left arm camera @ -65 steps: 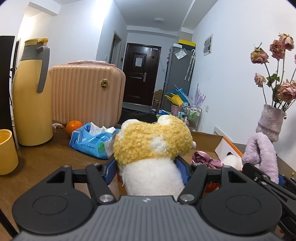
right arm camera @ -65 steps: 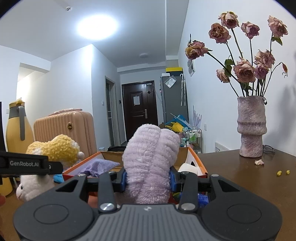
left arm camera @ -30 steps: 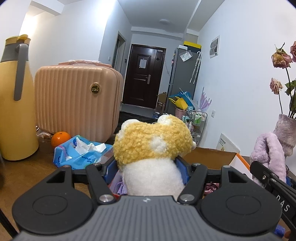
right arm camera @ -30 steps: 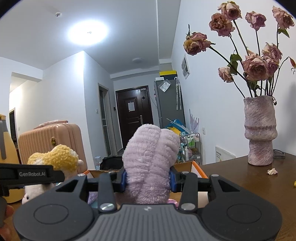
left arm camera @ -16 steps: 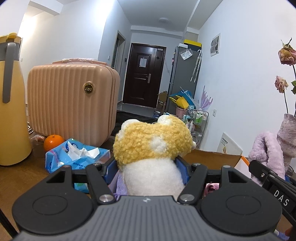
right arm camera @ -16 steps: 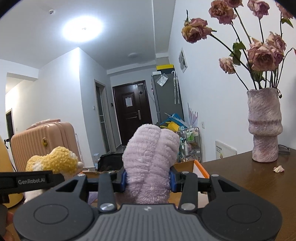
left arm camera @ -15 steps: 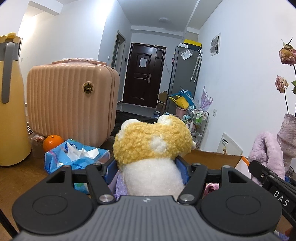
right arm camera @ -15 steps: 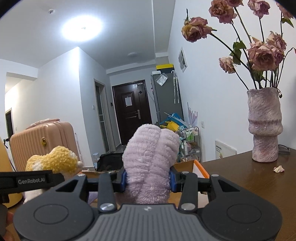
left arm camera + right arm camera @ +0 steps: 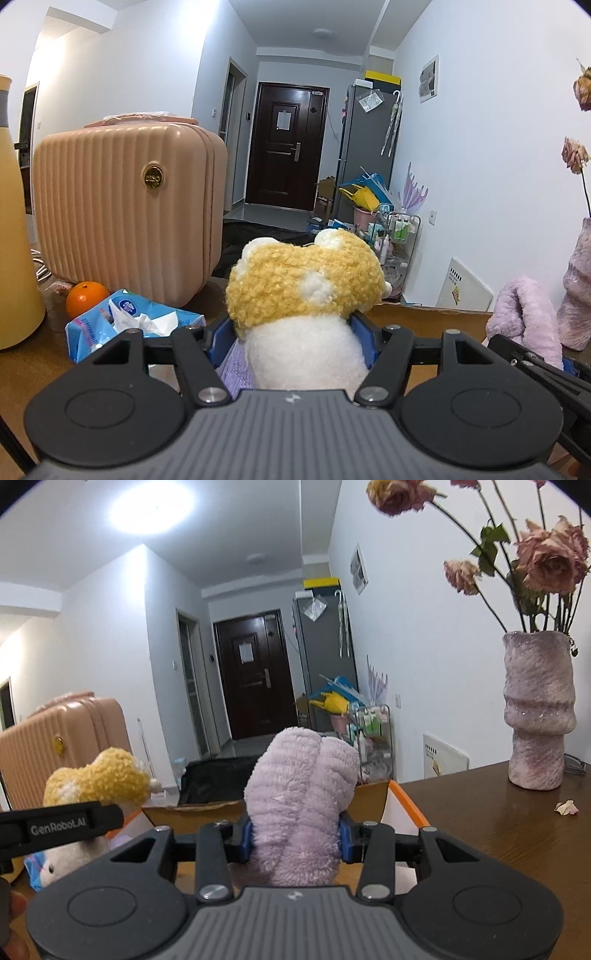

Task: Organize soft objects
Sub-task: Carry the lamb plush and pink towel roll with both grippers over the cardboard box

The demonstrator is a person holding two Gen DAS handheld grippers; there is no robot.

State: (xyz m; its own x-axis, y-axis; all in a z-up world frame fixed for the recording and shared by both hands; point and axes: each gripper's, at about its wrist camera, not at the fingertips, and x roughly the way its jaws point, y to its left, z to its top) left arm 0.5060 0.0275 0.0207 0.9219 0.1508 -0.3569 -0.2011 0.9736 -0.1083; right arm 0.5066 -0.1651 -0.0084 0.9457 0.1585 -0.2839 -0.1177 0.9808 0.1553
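Biggest thing here is the wooden table [image 9: 517, 834], dark brown, with pretty much everything sitting on it. On its left side there's a ribbed pink suitcase [image 9: 125, 210] standing upright with a round gold badge on the front. At the far left edge a yellow thermos jug [image 9: 14, 236] is only partly in frame.

Out in front of both cameras is an open cardboard box [image 9: 373, 797] with an orange-edged flap on its right side; something purple and fabric-like shows just under the left tool, can't tell what it is. Over by the wall on the right stands a fuzzy purplish vase [image 9: 537, 716] with dried roses [image 9: 546, 557] in it.

The left gripper [image 9: 295, 339] is pinching a yellow-and-white plush toy [image 9: 304, 291] around its white body, blue pads pressed in from both sides, held up near the box's left side. The right gripper [image 9: 295, 836] has its blue pads squeezed onto a lavender plush toy [image 9: 301, 805], also held near the box, a bit right of the yellow one.

Smaller stuff: a blue tissue pack [image 9: 129, 321] lying beside the suitcase, an orange [image 9: 86, 297] just beside it, and a fallen petal [image 9: 567, 806] near the vase.
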